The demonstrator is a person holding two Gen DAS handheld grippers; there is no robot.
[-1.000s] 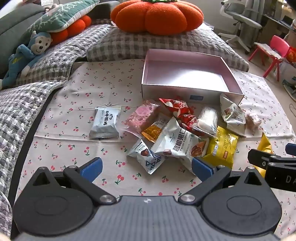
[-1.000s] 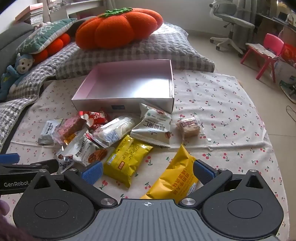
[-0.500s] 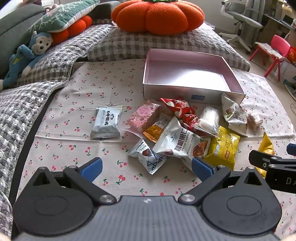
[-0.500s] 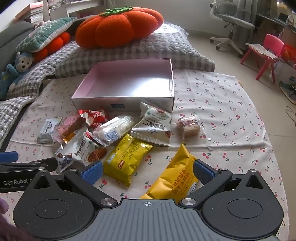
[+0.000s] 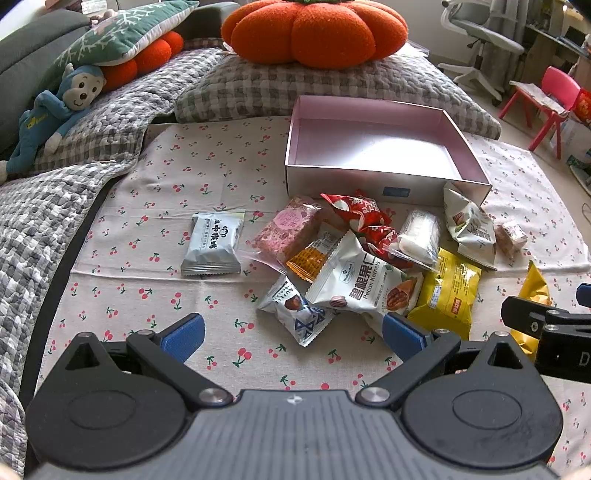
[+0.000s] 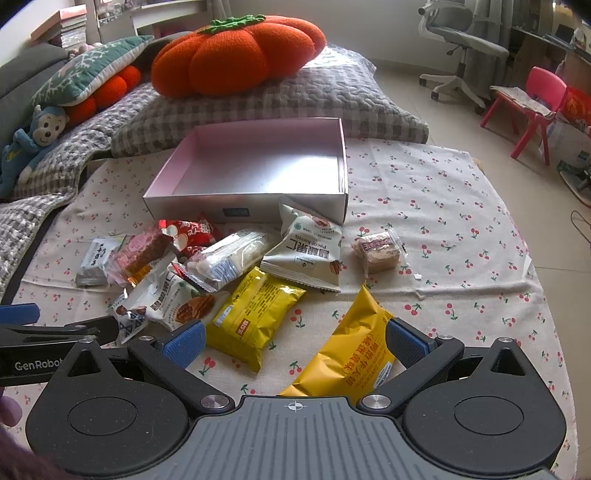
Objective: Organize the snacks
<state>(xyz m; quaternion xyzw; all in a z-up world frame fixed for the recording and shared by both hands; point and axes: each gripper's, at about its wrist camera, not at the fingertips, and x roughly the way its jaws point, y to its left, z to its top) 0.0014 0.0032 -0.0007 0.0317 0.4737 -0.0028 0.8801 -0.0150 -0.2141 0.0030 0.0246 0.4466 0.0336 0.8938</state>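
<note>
An empty pink box [image 5: 384, 184] [image 6: 243, 201] sits on a cherry-print cloth. In front of it lies a pile of several snack packets: a pale blue packet [image 5: 213, 243], a pink bar [image 5: 286, 232], red wrappers [image 5: 356, 212], a white pecan bag [image 5: 360, 286], a yellow packet [image 5: 445, 297] [image 6: 255, 314] and a long yellow bag [image 6: 351, 358]. My left gripper [image 5: 293, 334] is open, hovering just short of a small truffle packet [image 5: 297, 310]. My right gripper [image 6: 295, 341] is open over the near end of the long yellow bag, holding nothing.
Grey checked cushions [image 5: 295, 85], an orange pumpkin pillow [image 5: 314, 29] and a blue monkey toy [image 5: 55, 110] line the back and left. A small wrapped cake [image 6: 376, 247] lies apart on the right. Beyond the cloth are an office chair [image 6: 458, 40] and a pink stool [image 6: 532, 99].
Both grippers have shifted only slightly; the scene sits a touch lower in the left wrist view. No packet has moved and both grippers stay open.
</note>
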